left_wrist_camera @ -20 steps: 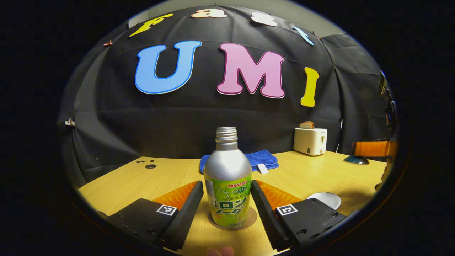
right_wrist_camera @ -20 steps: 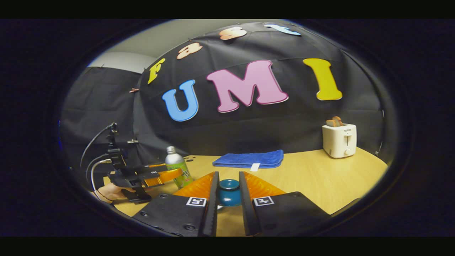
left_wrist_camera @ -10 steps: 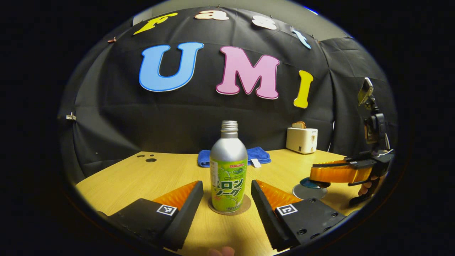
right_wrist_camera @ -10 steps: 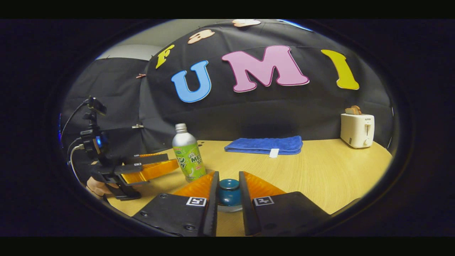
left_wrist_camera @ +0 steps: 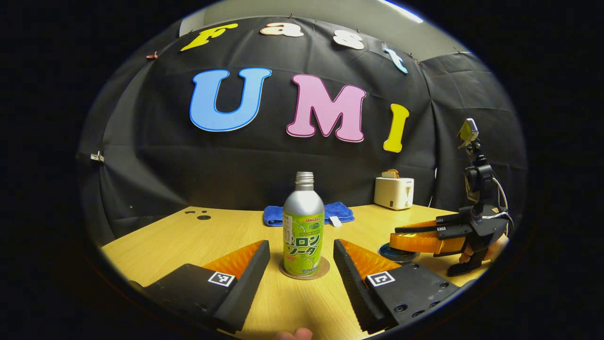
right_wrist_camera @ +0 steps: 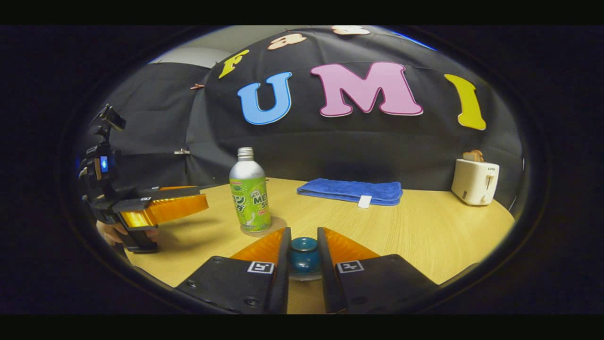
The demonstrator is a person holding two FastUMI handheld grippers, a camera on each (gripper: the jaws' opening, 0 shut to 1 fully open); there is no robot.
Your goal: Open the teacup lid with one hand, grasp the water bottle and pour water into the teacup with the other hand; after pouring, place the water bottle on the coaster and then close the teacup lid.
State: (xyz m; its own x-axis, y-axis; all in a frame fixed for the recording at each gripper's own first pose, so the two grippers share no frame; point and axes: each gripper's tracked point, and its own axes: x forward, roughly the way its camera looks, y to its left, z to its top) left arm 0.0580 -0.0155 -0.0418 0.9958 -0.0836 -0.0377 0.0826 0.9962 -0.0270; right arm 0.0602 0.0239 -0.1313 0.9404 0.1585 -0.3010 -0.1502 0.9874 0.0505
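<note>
Right gripper view: right claw [right_wrist_camera: 302, 257] pinches teacup lid [right_wrist_camera: 304, 252]; left claw [left_wrist_camera: 301, 274] spread.

The silver aluminium bottle with a green label [left_wrist_camera: 303, 226] stood upright on a round brown coaster [left_wrist_camera: 304, 274], with bare wooden table [left_wrist_camera: 198, 238] on both sides. Behind it lay a folded blue towel [left_wrist_camera: 309, 213], and a white toaster [left_wrist_camera: 393, 192] stood well off towards the back.

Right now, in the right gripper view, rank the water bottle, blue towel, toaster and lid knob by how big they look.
1. Blue towel, widest.
2. Water bottle, though nearer the camera.
3. Toaster.
4. Lid knob, partly hidden between the jaws.
</note>
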